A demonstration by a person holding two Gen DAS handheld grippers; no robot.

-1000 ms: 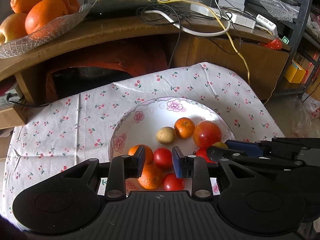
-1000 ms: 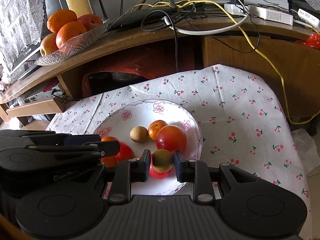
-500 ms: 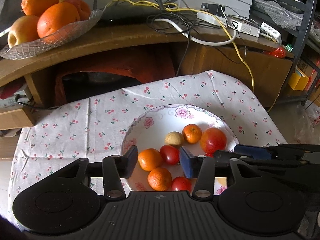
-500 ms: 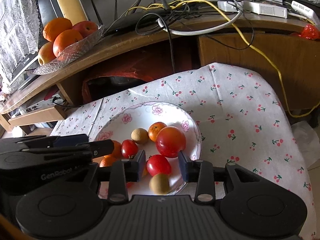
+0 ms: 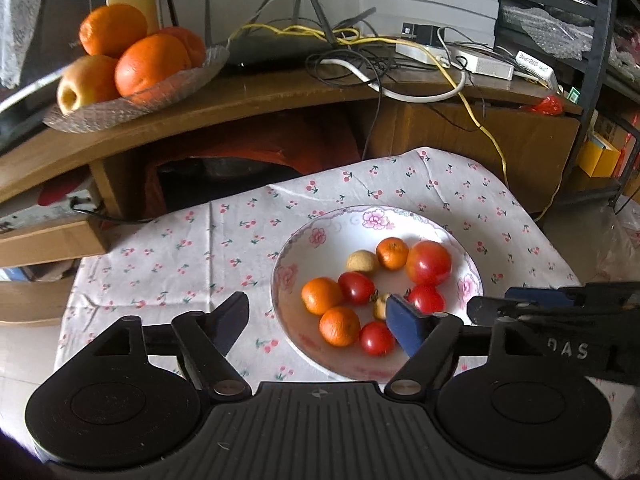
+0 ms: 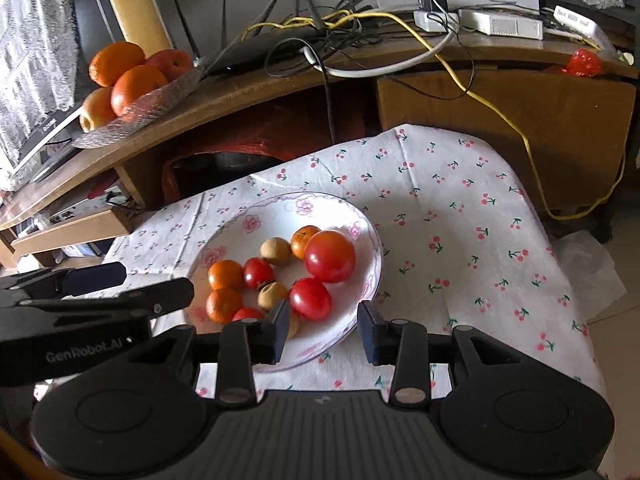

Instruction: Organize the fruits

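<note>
Both grippers, left (image 5: 320, 316) and right (image 6: 324, 330), hang spread and seemingly empty over the fruit plate (image 6: 360, 216).

Soft daylight falls from the upper right, brightest on the white wall and on the cherry-print tablecloth (image 6: 460, 216), which nears washout on its right side. The floral plate (image 5: 460, 240) glares pale along its far rim, and the big tomato (image 6: 330, 256) carries a small white highlight. The recess under the wooden shelf (image 5: 280, 96) sits in deep shadow. Fisheye bending curves that shelf and darkens the frame corners. The glass fruit bowl (image 5: 192, 76) at the left edge looks slightly soft; each black hand-held gripper body reads nearly featureless.
</note>
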